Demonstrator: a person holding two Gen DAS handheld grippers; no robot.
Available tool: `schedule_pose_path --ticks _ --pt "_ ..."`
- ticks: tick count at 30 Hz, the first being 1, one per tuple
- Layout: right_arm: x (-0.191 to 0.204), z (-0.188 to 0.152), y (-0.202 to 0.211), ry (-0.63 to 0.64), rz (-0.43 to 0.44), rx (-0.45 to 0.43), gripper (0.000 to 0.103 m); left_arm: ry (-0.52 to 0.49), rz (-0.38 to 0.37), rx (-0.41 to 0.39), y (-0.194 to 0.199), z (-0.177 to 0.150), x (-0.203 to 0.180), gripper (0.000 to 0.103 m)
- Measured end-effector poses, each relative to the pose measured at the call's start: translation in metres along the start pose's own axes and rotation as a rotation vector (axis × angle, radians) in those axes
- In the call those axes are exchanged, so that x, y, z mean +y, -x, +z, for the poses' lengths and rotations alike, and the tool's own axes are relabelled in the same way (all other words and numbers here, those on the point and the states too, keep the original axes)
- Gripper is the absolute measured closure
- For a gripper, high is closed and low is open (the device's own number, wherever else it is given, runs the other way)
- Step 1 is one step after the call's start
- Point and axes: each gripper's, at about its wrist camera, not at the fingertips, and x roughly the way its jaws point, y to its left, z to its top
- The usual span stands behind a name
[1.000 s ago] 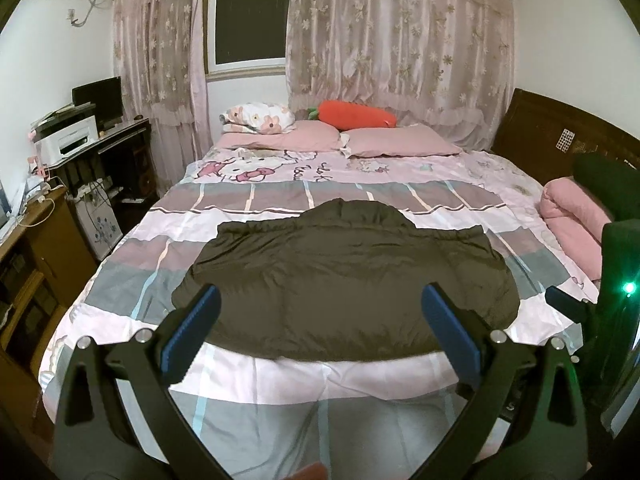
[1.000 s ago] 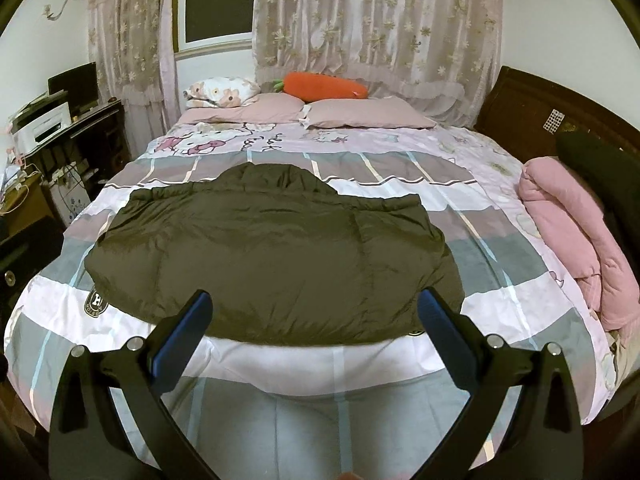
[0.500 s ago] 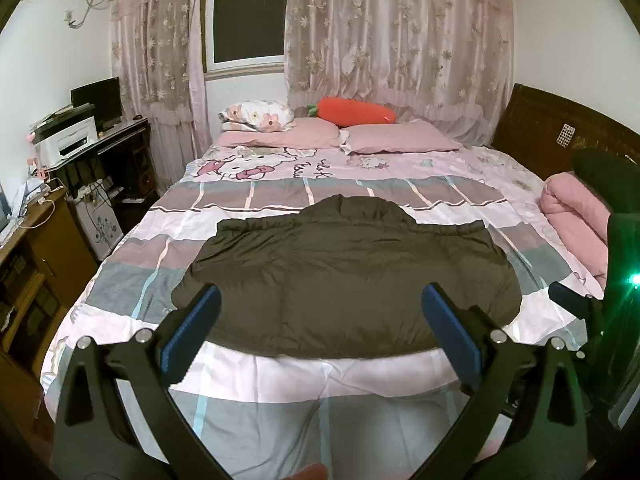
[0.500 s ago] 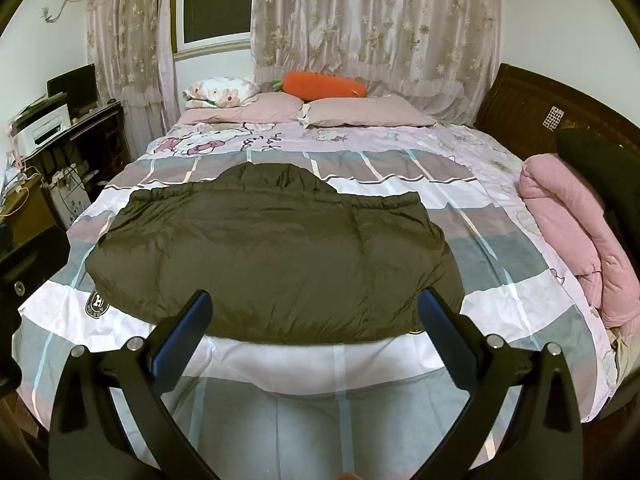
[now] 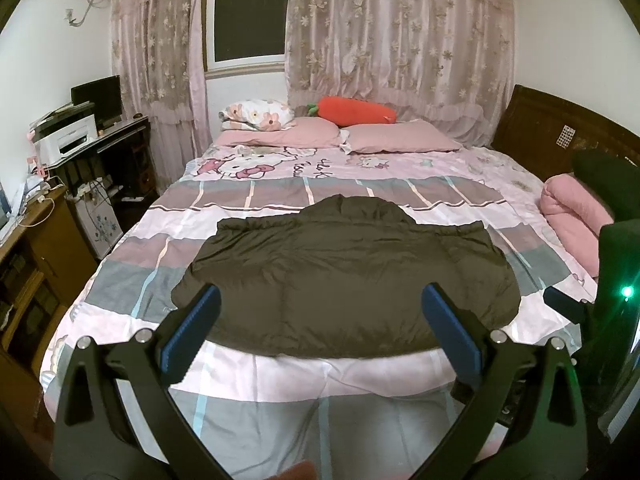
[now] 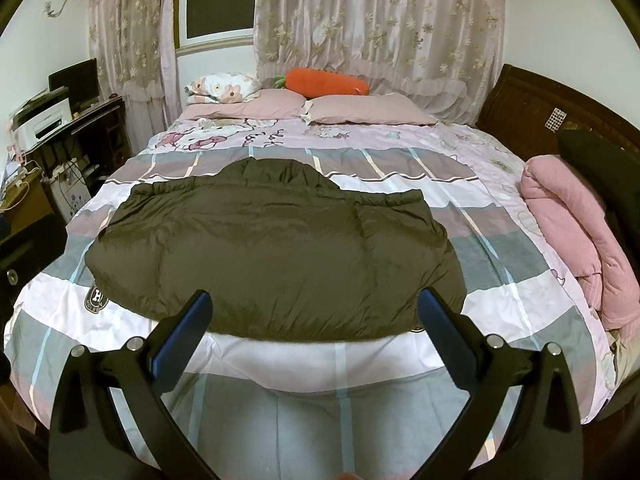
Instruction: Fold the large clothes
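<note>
A large dark olive puffy jacket (image 5: 344,276) lies spread flat across the middle of the bed (image 5: 256,376), hood toward the pillows; it also shows in the right wrist view (image 6: 276,248). My left gripper (image 5: 320,328) is open and empty, held above the bed's near edge in front of the jacket's hem. My right gripper (image 6: 314,328) is open and empty, also short of the hem. The other gripper's body with a green light (image 5: 624,292) shows at the right of the left wrist view.
Pink pillows (image 5: 400,140) and an orange carrot plush (image 5: 356,110) lie at the head of the bed. A folded pink quilt (image 6: 576,224) sits at the right edge. A desk with a printer (image 5: 68,140) and a wooden cabinet (image 5: 36,240) stand at the left.
Both grippers have drawn back slightly and tilted up a little; the jacket appears a bit farther away. The jacket has not moved.
</note>
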Motion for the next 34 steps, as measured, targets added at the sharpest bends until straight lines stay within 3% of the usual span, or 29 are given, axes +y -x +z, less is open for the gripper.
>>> schedule_pose_path --ticks 7,13,24,28,34 --pt "0.001 -0.002 -0.001 0.005 0.001 0.003 0.001 -0.004 0.005 0.009 -0.001 0.0 0.001 0.002" --pt "0.0 -0.005 -0.003 0.016 0.006 0.006 0.001 0.035 -0.035 0.01 0.002 0.0 0.006 0.002" --pt "-0.002 -0.008 -0.006 0.031 0.013 0.015 0.001 -0.034 0.029 -0.033 0.006 -0.001 -0.005 0.002" --pt "-0.003 -0.009 -0.006 0.031 0.015 0.015 0.001 -0.016 -0.029 -0.002 0.004 0.001 -0.002 0.002" --pt "-0.003 -0.009 -0.006 0.034 0.015 0.016 0.001 -0.018 -0.033 0.012 0.001 0.002 -0.001 0.002"
